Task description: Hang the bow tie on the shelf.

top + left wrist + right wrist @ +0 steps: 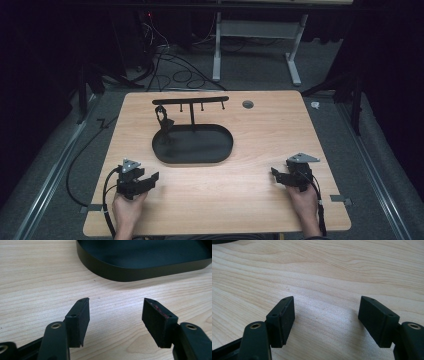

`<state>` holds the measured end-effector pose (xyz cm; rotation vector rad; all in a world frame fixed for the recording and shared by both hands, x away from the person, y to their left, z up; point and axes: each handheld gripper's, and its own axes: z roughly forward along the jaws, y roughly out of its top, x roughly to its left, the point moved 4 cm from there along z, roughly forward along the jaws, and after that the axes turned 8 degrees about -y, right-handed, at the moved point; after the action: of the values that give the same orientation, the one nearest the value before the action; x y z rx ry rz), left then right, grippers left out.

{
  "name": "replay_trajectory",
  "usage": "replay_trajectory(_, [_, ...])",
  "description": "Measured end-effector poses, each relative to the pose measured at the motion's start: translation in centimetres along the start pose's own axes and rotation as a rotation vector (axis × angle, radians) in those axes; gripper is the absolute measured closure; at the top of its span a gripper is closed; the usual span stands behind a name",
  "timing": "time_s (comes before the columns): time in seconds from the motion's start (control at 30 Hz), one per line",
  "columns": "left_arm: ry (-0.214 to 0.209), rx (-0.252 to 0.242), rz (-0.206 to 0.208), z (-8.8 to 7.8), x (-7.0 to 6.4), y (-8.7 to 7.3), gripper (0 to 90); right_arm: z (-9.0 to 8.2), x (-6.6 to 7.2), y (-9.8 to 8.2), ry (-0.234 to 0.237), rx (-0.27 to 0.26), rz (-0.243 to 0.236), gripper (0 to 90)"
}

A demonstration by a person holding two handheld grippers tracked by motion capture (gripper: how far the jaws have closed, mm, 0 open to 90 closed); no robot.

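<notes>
High view: black oval tray (200, 150) with hook stand (190, 101) sits mid-counter (260, 200); a small dark item (163, 120) hangs at the left hook. Left gripper (149, 178) and right gripper (276, 174) rest at the near corners.

Left gripper view: jaws wide, empty; tray wall (130, 272) just ahead.

Right gripper view: jaws wide, empty, over bare wood. Nothing appears started.

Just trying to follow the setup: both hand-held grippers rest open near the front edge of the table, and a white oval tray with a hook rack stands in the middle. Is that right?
Nearly. The tray is black, not white, as the high view shows. The rest holds: the left hand-held gripper and right hand-held gripper are open, and the hook rack stands on the tray.
</notes>
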<state>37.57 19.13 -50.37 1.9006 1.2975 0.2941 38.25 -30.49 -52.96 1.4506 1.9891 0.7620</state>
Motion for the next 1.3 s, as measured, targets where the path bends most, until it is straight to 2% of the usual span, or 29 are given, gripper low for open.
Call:
replay_trajectory(0.3, [0.037,0.021,0.014,0.7,0.4,-0.3,39.6,0.0,0.0,0.0,0.000,0.000,0.001,30.5])
replay_trajectory(0.53, [0.060,0.017,0.019,1.3,0.5,-0.5,39.6,0.0,0.0,0.0,0.001,0.001,0.002,30.5])
replay_trajectory(0.8, [0.072,0.017,0.025,2.0,0.4,-0.6,39.6,0.0,0.0,0.0,0.001,0.000,0.001,30.5])
replay_trajectory(1.3, [0.096,0.025,0.059,3.3,0.2,-0.6,39.9,0.0,0.0,0.0,0.001,0.000,0.001,30.5])
